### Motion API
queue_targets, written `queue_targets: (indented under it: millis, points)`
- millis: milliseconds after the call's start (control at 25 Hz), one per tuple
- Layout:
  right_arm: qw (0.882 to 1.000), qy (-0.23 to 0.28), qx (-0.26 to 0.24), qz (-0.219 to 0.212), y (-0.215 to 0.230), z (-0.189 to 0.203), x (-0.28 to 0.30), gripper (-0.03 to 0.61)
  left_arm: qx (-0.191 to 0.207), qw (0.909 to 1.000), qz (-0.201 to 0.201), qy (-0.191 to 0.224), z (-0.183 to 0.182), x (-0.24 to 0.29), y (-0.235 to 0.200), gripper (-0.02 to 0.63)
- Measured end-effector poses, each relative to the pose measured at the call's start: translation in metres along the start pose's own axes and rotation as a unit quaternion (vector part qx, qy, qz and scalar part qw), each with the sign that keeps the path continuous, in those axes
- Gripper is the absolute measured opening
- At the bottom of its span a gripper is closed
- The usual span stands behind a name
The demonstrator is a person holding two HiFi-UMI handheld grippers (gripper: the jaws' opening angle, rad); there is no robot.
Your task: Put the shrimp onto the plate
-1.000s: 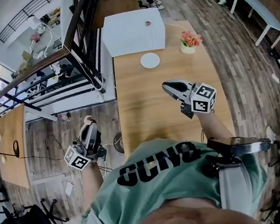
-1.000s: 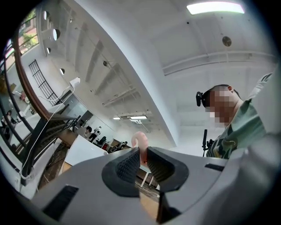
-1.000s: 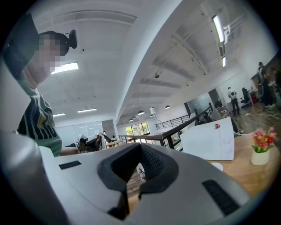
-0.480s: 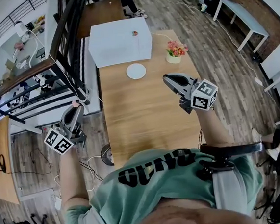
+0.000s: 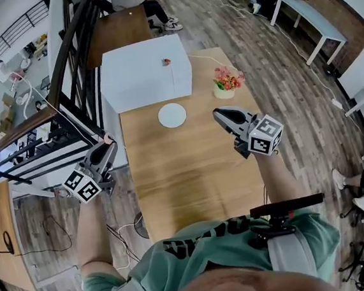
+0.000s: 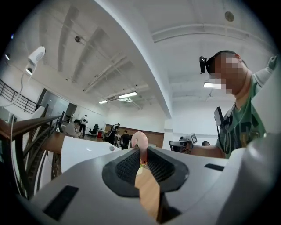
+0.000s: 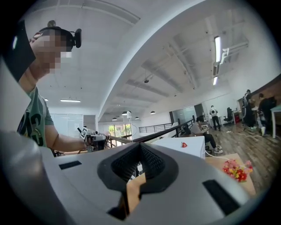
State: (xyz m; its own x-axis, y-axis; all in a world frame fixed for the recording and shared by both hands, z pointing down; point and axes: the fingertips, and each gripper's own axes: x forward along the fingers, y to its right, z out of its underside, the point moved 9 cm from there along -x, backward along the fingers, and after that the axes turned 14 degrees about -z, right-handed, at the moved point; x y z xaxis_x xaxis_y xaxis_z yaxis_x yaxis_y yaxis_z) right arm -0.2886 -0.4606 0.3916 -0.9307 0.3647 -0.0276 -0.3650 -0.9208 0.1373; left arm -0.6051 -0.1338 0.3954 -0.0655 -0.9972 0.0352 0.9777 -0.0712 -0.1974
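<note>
Left tool (image 6: 141,154) clamped, curled shrimp (image 6: 139,139), maybe plastic

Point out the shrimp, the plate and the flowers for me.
shrimp (image 6: 139,139): left gripper view, its pink curled body.
plate (image 5: 172,115): head view, its bare centre.
flowers (image 5: 228,78): head view, the pink blossoms.

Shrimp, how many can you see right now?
1: a pink shrimp pinched between the left gripper's jaws, off the left side of the table. The small red thing on the white box is too small to identify.
</note>
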Motion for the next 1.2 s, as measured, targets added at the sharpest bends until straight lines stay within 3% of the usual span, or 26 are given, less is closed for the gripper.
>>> queue_targets:
  millis: [200,400,720,880,1000,1200]
  points:
    - [1.0,-0.002,0.012,0.003,0.057,0.031,0.023,0.006,-0.029,0.9981,0.017,-0.051,0.049,0.082,-0.04,0.054]
    - [0.999,-0.021,0.029,-0.013,0.097,0.076,0.048,0.006,-0.017,0.9943,0.028,-0.102,0.101,0.133,-0.072,0.054]
    - [0.999,-0.029,0.032,-0.018,0.156,0.144,0.099,0.006,-0.074,0.9918,0.033,-0.099,0.182,0.186,-0.11,0.054]
    - [0.998,-0.044,0.028,-0.028,0.177,0.181,0.112,0.006,-0.099,0.9863,0.043,-0.125,0.228,0.211,-0.103,0.054]
    - [0.998,-0.058,0.013,-0.034,0.189,0.208,0.123,0.006,-0.081,0.9853,0.047,-0.143,0.245,0.229,-0.104,0.054]
    - [0.997,-0.07,-0.009,-0.041,0.206,0.241,0.141,0.006,0.011,0.9811,0.072,-0.179,0.256,0.266,-0.107,0.054]
